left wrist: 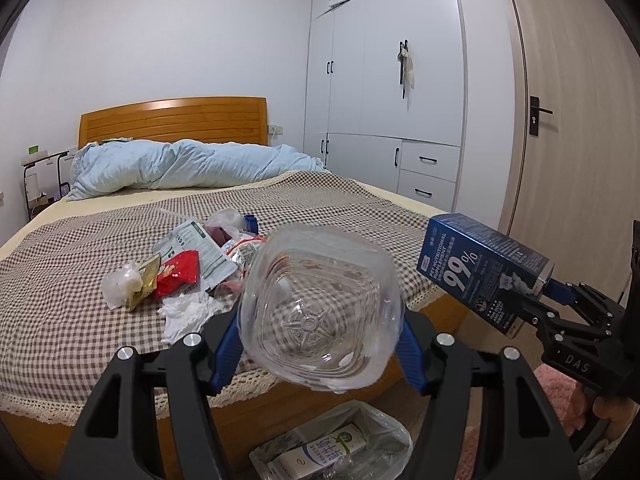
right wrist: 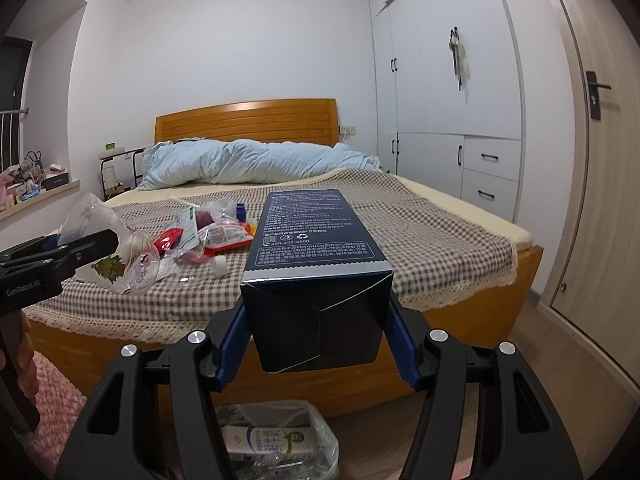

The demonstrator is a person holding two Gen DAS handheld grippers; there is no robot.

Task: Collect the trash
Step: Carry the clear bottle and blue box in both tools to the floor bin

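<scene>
My left gripper (left wrist: 320,344) is shut on a clear plastic bottle (left wrist: 320,312), held bottom-forward above the trash bin (left wrist: 384,424). The bottle also shows in the right wrist view (right wrist: 108,256). My right gripper (right wrist: 316,340) is shut on a dark blue carton box (right wrist: 316,264), also above the bin (right wrist: 316,428); the box shows in the left wrist view (left wrist: 480,272) at the right. A pile of trash (left wrist: 188,268) lies on the checked bed cover: a red wrapper (left wrist: 178,272), white tissues (left wrist: 188,312), printed pouches.
The bin, lined with a clear bag, holds a milk carton (right wrist: 268,444) and stands on the floor by the wooden bed frame (right wrist: 480,304). A blue duvet (left wrist: 192,164) lies at the headboard. White wardrobes (left wrist: 384,92) and a door (right wrist: 600,160) stand to the right. A pink rug (right wrist: 52,420) lies left.
</scene>
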